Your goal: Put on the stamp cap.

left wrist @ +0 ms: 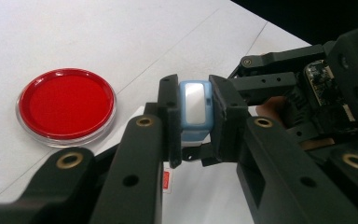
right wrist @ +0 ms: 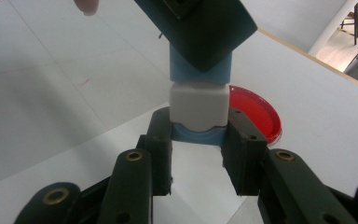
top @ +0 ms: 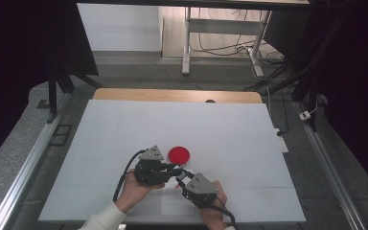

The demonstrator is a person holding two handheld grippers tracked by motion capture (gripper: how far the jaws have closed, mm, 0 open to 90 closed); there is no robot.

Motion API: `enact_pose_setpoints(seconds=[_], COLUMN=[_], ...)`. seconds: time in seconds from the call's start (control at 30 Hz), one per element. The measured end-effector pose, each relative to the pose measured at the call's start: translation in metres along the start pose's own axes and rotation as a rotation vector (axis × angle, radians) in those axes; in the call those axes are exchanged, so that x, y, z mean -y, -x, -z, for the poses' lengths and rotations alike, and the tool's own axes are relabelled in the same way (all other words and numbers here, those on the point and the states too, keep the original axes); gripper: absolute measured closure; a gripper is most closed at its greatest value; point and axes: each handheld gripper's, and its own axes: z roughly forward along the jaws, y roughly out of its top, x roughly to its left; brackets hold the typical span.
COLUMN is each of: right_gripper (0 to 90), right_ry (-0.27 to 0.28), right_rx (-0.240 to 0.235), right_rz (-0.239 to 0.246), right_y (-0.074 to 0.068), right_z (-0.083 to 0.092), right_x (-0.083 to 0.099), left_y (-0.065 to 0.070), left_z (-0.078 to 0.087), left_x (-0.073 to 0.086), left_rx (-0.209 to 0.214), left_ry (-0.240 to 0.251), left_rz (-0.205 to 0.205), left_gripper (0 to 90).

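Both tools grip one small thing between them: a short pale-blue and white plastic block, something like a capped stamp or small case, held in the air just above the white counter near the person's edge. The left tool has its jaws pressed on the blue part, one pad on each flat side. The right tool pinches the white-and-blue end, its pads bearing on the two opposite sides there.

The relation that matters — the block's long axis runs from one tool to the other, so each tool holds one end and the two face each other along that line. In the right gripper view the axis runs away from the camera, white part nearest, blue part beyond under the left tool's black body. From the high view the left tool and right tool meet almost tip to tip, the axis lying roughly level and slanting across the counter.

A pull straight apart along that axis looks like the coming move, I judge. The round red lid in a clear rim lies flat just beyond, untouched and nearer the left tool.
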Motion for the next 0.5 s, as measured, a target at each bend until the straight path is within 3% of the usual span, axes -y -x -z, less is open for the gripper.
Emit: enact_pose_setpoints(seconds=[0.1, 0.5], right_gripper=[64.5, 64.3], right_ry=[-0.002, 0.004], right_rx=[0.004, -0.008], right_rz=[0.015, 0.001], right_y=[-0.0003, 0.0002], right_z=[0.0006, 0.0006], right_x=[-0.0009, 0.0023], left_y=[-0.0003, 0.0007], left_z=[-0.0006, -0.0042], left_x=[0.0002, 0.0029], left_rx=[0.003, 0.001], left_ry=[-0.004, -0.003], left_rz=[0.001, 0.017], left_gripper=[76.1, 76.3])
